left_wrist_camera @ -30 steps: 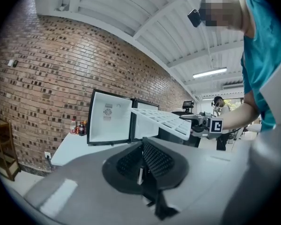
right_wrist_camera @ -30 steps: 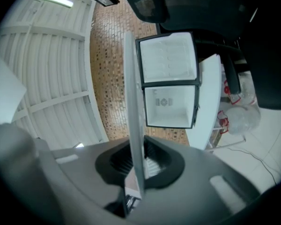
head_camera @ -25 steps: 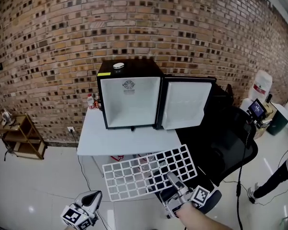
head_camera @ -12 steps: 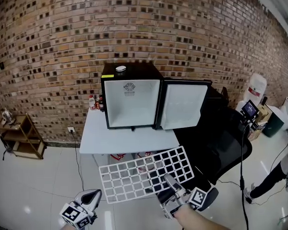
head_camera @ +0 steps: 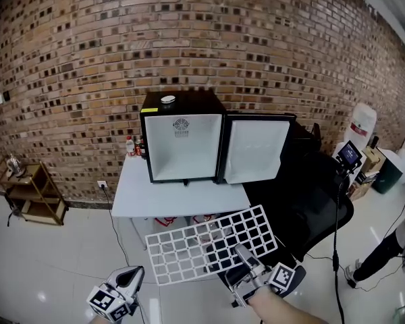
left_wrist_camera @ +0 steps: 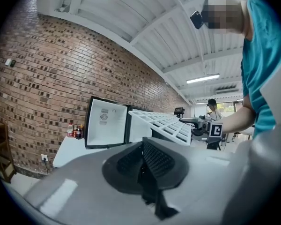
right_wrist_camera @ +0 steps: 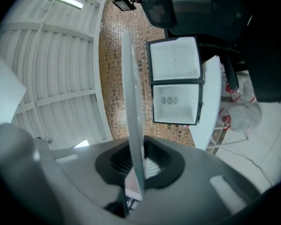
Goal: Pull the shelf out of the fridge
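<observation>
1. The right gripper [right_wrist_camera: 133,171] has its jaws closed on one edge of the shelf [head_camera: 212,243]. In the right gripper view the shelf stands edge-on between the jaws, a thin white strip running up toward the fridge [head_camera: 182,137].
2. The shelf is fully out of the fridge. It is held in the air in front of and below the open compartment, well apart from it, and lies roughly flat with a slight tilt.
3. The left gripper [left_wrist_camera: 143,161] has its jaws pressed together with nothing between them. It hangs low, in front of the fridge and to its left, apart from the shelf.
4. The fridge stands on a white table [head_camera: 179,196], with its door [head_camera: 256,150] swung open to the right.
5. A black office chair [head_camera: 310,194] stands to the right of the fridge, and the shelf's right corner overlaps it in the head view.
6. Left of the fridge on the table are some small bottles [head_camera: 133,145], perhaps sauces, though they are too small to tell. Further left is a wooden stand [head_camera: 30,194], and a brick wall [head_camera: 88,52] rises behind the fridge.
7. The shelf is a flat white grid of square openings. The fridge has a black casing and smooth white inner walls. The jaw pads are dark and ribbed.
</observation>
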Demonstrator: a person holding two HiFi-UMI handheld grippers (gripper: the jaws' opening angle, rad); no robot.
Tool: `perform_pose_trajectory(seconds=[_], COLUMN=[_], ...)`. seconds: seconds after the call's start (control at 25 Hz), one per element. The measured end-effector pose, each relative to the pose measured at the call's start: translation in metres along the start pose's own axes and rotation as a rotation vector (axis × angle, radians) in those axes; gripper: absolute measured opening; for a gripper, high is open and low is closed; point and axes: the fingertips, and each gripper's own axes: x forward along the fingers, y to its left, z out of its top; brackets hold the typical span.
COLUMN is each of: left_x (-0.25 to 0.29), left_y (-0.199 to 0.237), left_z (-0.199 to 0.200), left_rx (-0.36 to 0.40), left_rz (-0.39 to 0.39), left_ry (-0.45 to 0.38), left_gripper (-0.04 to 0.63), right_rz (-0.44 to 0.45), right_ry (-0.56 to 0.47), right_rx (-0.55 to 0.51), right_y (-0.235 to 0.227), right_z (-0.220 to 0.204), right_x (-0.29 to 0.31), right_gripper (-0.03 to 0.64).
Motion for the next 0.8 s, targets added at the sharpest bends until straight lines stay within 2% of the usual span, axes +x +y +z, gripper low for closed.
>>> perform_pose_trajectory(seconds=[0.2,0.52,0.8], left_x=[0.001,-0.004,-0.008], left_y=[0.001,0.005,0.006], left_z=[-0.003,-0.011,-0.008], left_rx=[-0.002,-0.005,0.003], left_rz=[-0.018,-0.006,0.007], left_ry=[0.006,0.017,0.022], left_gripper=[-0.018,-0.018,-0.018], right_rz=[0.007,0.001,-0.031], right_ry=[-0.006,-0.023,-0.044], right_rx=[0.002,0.030,0.003], right_y=[0.003,-0.008,-0.015], right_z=[-0.002,-0.007,0.001], right_x=[0.004,0.003,-0.003], right_gripper=[0.026,0.026,0.028])
